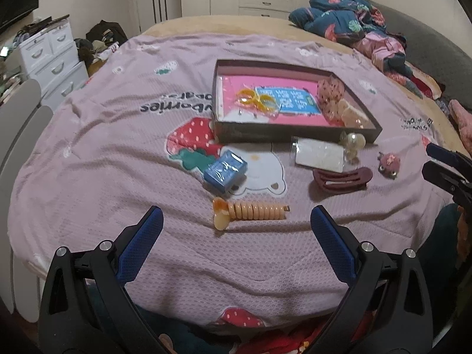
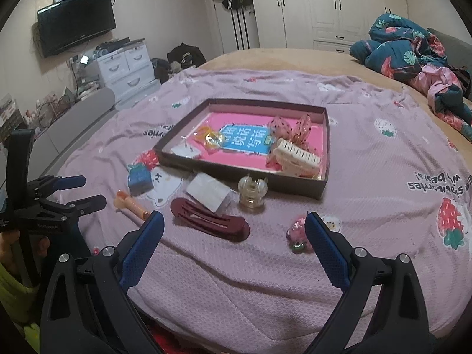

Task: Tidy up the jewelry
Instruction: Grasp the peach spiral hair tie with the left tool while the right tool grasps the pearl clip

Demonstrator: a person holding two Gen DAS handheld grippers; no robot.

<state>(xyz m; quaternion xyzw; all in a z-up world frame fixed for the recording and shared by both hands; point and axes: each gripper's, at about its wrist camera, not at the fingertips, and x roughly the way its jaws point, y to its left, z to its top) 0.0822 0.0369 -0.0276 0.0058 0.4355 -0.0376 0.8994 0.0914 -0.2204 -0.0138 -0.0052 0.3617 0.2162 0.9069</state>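
Note:
A dark shallow box (image 1: 295, 135) (image 2: 236, 169) with a pink lining lies on the bed and holds orange rings, a cream comb clip (image 2: 296, 154) and dotted pink pieces. In front of it lie a blue packet (image 1: 225, 171) (image 2: 140, 178), a white packet (image 1: 320, 155) (image 2: 211, 191), a clear claw clip (image 1: 351, 143) (image 2: 253, 191), a maroon hair clip (image 1: 342, 179) (image 2: 211, 221), a small pink charm (image 1: 389, 163) (image 2: 298, 236) and a peach spiral hair tie (image 1: 250, 211) (image 2: 129, 205). My left gripper (image 1: 236, 221) is open just before the spiral tie. My right gripper (image 2: 234, 224) is open near the maroon clip.
The pink quilt (image 1: 118, 162) covers the bed. A heap of floral bedding (image 2: 413, 53) lies at the far right. White drawers (image 2: 124, 65) and a wall television (image 2: 76, 22) stand at the left. A hand (image 2: 14, 247) holds the left gripper's grip.

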